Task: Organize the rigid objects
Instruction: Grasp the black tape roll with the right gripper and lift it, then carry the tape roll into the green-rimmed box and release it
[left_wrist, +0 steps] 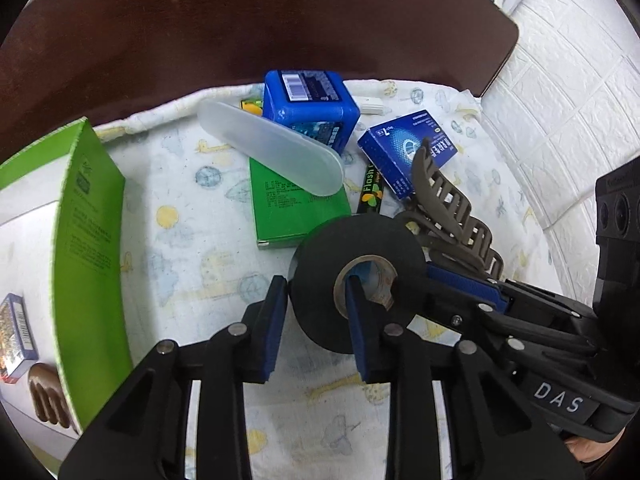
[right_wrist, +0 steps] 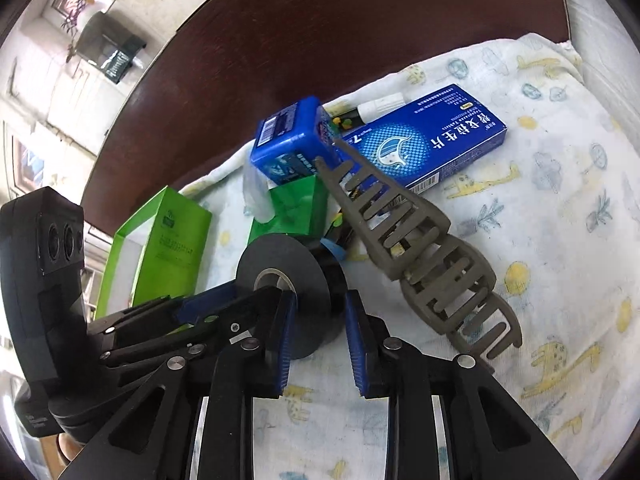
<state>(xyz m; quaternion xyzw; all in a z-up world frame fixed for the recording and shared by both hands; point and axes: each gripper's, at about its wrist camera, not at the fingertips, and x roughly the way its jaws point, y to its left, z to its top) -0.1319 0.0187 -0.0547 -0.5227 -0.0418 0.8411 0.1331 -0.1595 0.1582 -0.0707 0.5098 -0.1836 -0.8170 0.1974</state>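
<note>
A black tape roll (left_wrist: 360,248) stands on its edge on the printed cloth (left_wrist: 192,240). My left gripper (left_wrist: 316,280) is shut on its wall, one finger inside the core hole and one against the outer rim. From the right, my right gripper (right_wrist: 320,294) is shut on the same black tape roll (right_wrist: 276,256), with a pad on each side of it. An olive hair claw clip (left_wrist: 452,216) lies just right of the roll, its teeth leaning on the blue medicine box (right_wrist: 420,148).
Behind the roll lie a flat green box (left_wrist: 292,216), a frosted case (left_wrist: 272,148), a blue cube tub (left_wrist: 312,108) and a black tube (left_wrist: 370,192). An open green box (left_wrist: 88,240) stands at the left, on the far side of it a brown clip (left_wrist: 44,396). Dark wooden table (left_wrist: 240,20) beyond.
</note>
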